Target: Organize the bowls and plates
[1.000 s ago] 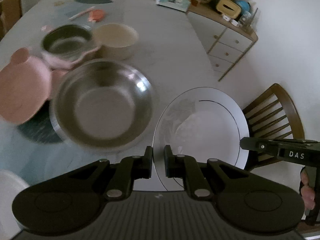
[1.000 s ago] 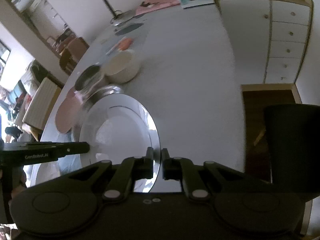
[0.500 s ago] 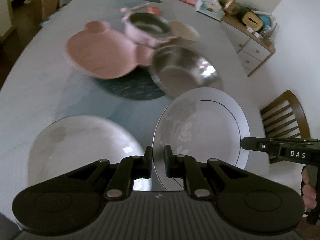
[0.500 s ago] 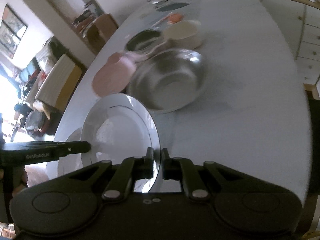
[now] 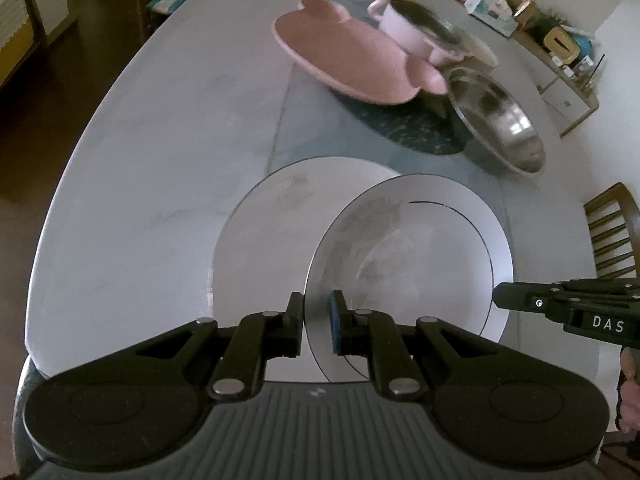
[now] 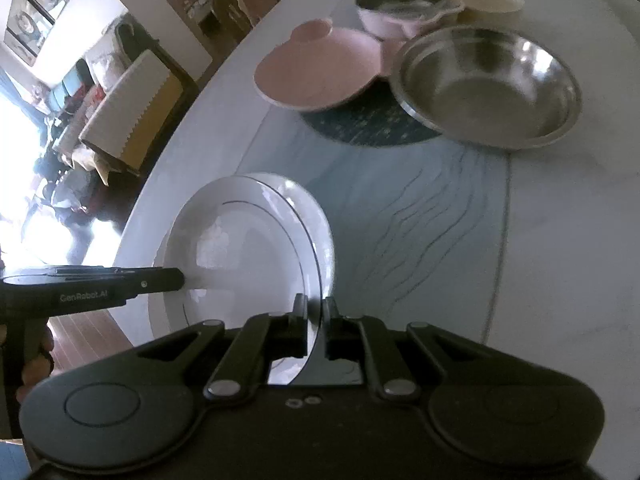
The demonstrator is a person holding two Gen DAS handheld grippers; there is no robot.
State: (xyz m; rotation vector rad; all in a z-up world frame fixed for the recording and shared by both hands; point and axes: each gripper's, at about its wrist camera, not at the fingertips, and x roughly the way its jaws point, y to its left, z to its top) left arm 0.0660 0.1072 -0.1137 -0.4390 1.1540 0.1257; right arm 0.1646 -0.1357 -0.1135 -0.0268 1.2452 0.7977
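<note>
1. Pale marble-look tabletop (image 5: 160, 152) with a blue-grey streaked band fills both views; a wooden chair (image 5: 612, 232) stands at its right edge and a white drawer cabinet (image 5: 568, 96) sits against the far wall.
2. The left hand-held gripper (image 5: 316, 320) has its fingers nearly closed on the near rim of a white plate with a thin dark ring (image 5: 408, 264); the rim passes between the two pads.
3. The right hand-held gripper (image 6: 316, 328) pinches the opposite rim of the same plate (image 6: 240, 256), its fingers likewise drawn in tight on the edge.
4. Each view shows the other tool at the plate's far side: the right one, marked DAS, comes in from the right of the left wrist view, and the left one comes in from the left of the right wrist view.
5. The held plate is tilted, above and partly overlapping a second white plate (image 5: 272, 216) lying flat on the tabletop near its front edge.
6. Whether the two plates touch cannot be told.
7. Farther back, a steel bowl (image 6: 488, 84) rests partly on a dark round mat (image 6: 360, 120).
8. A pink eared plate (image 6: 320, 68) lies beside the steel bowl, also over the mat.
9. Behind them stand a pink pot with a metal insert (image 6: 400, 8) and a cream bowl (image 6: 488, 0).
</note>
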